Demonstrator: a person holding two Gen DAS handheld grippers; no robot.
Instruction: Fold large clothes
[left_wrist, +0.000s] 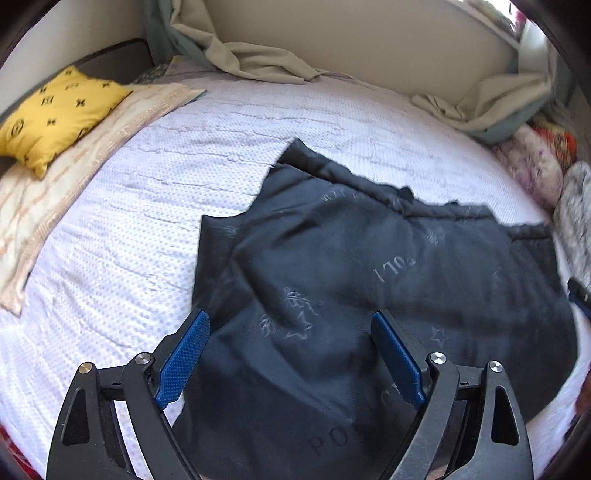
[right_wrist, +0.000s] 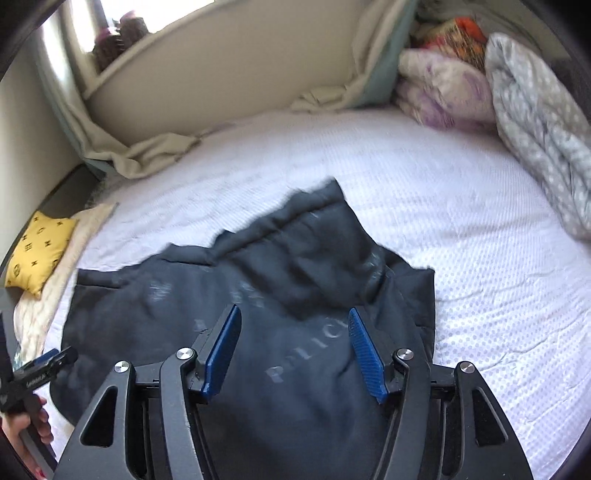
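My left gripper (left_wrist: 290, 339) and right gripper (right_wrist: 293, 334) both hang spread, empty, over the dark garment (left_wrist: 369, 288) – I risk pinching the bedsheet (left_wrist: 147, 203) too

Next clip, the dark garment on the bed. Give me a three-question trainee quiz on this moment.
1. True or false: the left gripper is clamped on the dark garment.
2. Which lies on the striped cloth? A) yellow cushion B) grey dotted blanket
3. Fill in: the right gripper has its jaws ____.

Key: 1 false, both grippers are open above it; 2 A; 3 open.
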